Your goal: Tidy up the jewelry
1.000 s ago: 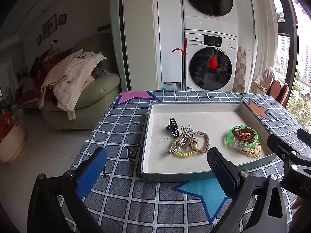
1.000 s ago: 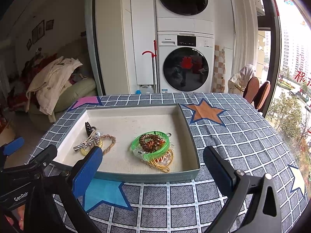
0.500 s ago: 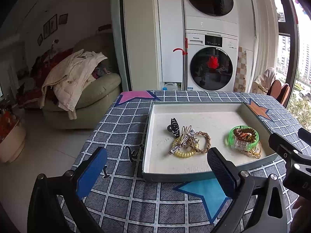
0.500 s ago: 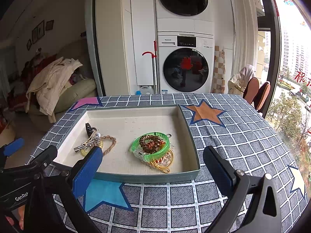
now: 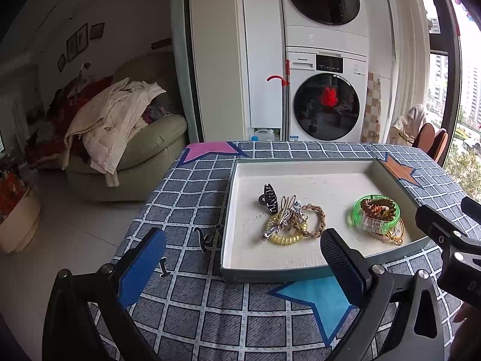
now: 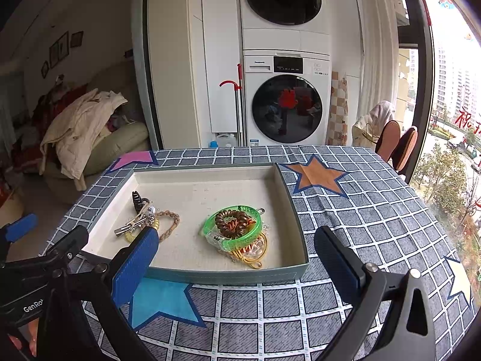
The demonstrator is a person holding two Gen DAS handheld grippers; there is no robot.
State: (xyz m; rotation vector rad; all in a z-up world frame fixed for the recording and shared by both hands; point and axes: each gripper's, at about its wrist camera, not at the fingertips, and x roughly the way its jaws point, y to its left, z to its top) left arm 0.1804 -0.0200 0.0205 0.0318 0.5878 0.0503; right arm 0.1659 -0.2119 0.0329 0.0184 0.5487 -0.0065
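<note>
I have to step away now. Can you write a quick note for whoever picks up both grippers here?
Left gripper: open, empty, short of the tray.
Right gripper: open, empty, also at the tray's near edge.
In the tray: one tangle with a black claw clip, braided bracelet and yellow coil tie; another with a green bangle over a brown coil tie.
Done: nothing separated.
Left: untangle, sort.

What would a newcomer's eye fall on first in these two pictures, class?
The bright green bangle stands out first, lying in the tray near its right wall with a brown coiled hair tie on it. To its left in the tray lies a tangle of clips and a yellow coil. Behind the checked tablecloth stands a washing machine.
</note>
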